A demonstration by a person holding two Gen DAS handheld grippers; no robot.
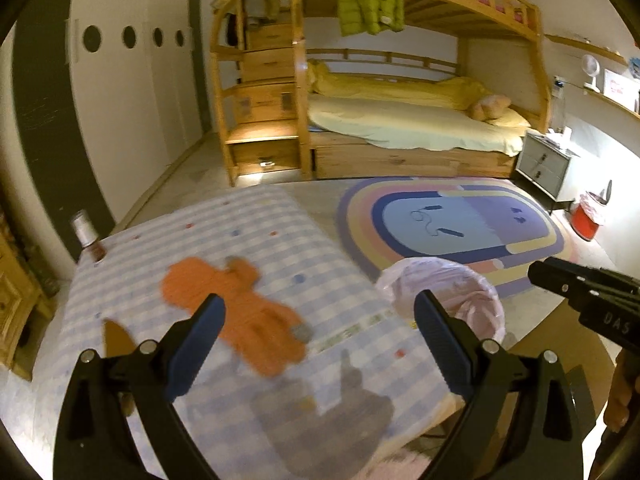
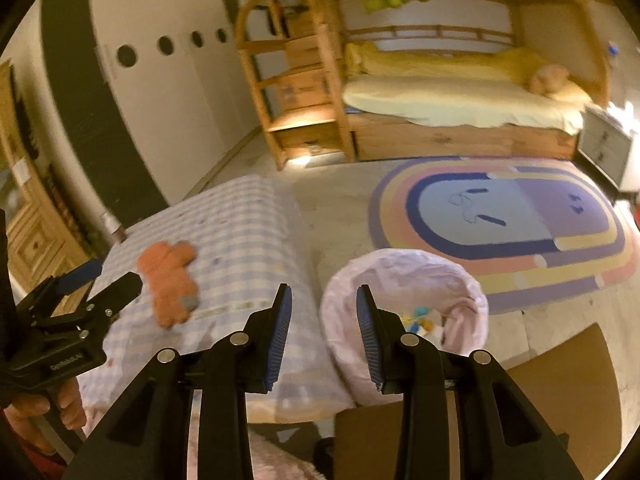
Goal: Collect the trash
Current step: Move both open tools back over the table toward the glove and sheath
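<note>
My left gripper (image 1: 316, 320) is open wide above a low table under a blue checked cloth (image 1: 248, 232), with nothing between its fingers. Under it lie an orange toy-like piece (image 1: 236, 304) and a blurred grey item (image 1: 328, 420). A brown scrap (image 1: 114, 340) lies at the left, and a metal can (image 1: 85, 234) stands at the far left corner. My right gripper (image 2: 324, 312) is partly open and empty, over the near rim of a bin lined with a pink bag (image 2: 404, 280). Small coloured bits (image 2: 420, 316) lie inside the bin. Each gripper shows in the other's view: right (image 1: 538, 276), left (image 2: 108, 278).
A striped oval rug (image 2: 500, 216) covers the floor beyond the bin. A wooden bunk bed (image 1: 400, 128) and stair drawers (image 1: 264, 100) stand at the back. There is a grey nightstand (image 1: 544, 164), a red bin (image 1: 588, 220) at far right, and flat cardboard (image 2: 560, 380) beside the pink bin.
</note>
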